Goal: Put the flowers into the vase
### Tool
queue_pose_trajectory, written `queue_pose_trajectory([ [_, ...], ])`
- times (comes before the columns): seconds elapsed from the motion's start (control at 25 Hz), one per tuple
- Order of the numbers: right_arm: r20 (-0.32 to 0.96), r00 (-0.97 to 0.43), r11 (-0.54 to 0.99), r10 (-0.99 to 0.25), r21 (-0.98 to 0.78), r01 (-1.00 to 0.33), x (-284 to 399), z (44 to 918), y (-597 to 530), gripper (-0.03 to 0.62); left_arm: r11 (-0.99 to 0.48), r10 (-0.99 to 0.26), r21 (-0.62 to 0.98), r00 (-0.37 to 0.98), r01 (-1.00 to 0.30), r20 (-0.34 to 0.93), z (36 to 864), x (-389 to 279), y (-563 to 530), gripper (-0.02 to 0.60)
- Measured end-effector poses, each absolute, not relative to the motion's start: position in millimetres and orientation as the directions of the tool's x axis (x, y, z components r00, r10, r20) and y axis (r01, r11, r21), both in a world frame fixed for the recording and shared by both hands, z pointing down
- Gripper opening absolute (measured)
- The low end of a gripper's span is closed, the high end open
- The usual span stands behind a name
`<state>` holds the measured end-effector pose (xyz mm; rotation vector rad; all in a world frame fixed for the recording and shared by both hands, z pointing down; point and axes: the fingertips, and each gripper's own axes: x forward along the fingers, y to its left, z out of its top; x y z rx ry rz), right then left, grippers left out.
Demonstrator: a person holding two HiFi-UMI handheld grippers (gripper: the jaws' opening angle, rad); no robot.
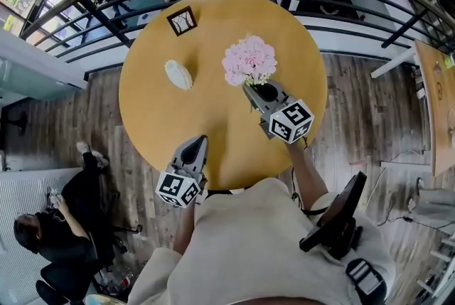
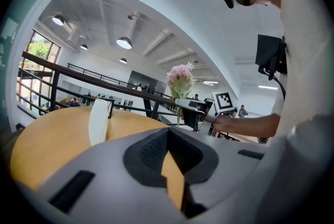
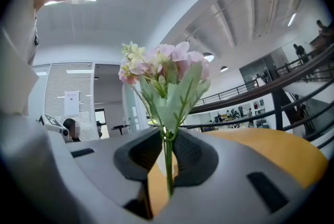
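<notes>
left tongs (image 1: pixel 200 143): lower centre, tips pressed together, empty | right tongs (image 1: pixel 249 88): mid-frame, pinching the stem of the pink flower sprig (image 1: pixel 249 60), stem upright | white vase (image 1: pixel 178 74): upright on round desk (image 1: pixel 142 119), left of blooms, well apart | likely next: carry sprig leftward over vase mouth

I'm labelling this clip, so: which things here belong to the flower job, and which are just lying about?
Job: pink flowers, stem clamped in the right gripper; white vase; left gripper, empty.
Lying about: small black frame near the far edge of the round table.
</notes>
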<state>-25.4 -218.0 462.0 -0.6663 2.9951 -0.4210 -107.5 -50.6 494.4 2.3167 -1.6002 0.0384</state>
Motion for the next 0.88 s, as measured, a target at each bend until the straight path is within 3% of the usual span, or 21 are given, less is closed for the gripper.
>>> queue_pose_trajectory([
  [0.24,-0.100,-0.916,0.910,-0.389,-0.196,-0.365,-65.2,396.2,-229.2,0.066,-0.353,-0.896,0.257,0.404,-0.900,0.183,492.9,-120.4,-57.8,0.006],
  [0.44,-0.188,-0.929,0.947,-0.319,-0.112,-0.302,-136.4,339.5,-237.8,0.066,-0.318,-0.910,0.286,0.375,-0.904,0.174,495.3,-163.5,-50.7,0.006],
  [0.88,-0.205,-0.959,0.981,-0.193,-0.044,-0.188,-228.8,334.3,-240.8,0.067,-0.159,-0.957,0.291,0.220,-0.943,0.191,502.3,-210.5,-25.9,0.006],
])
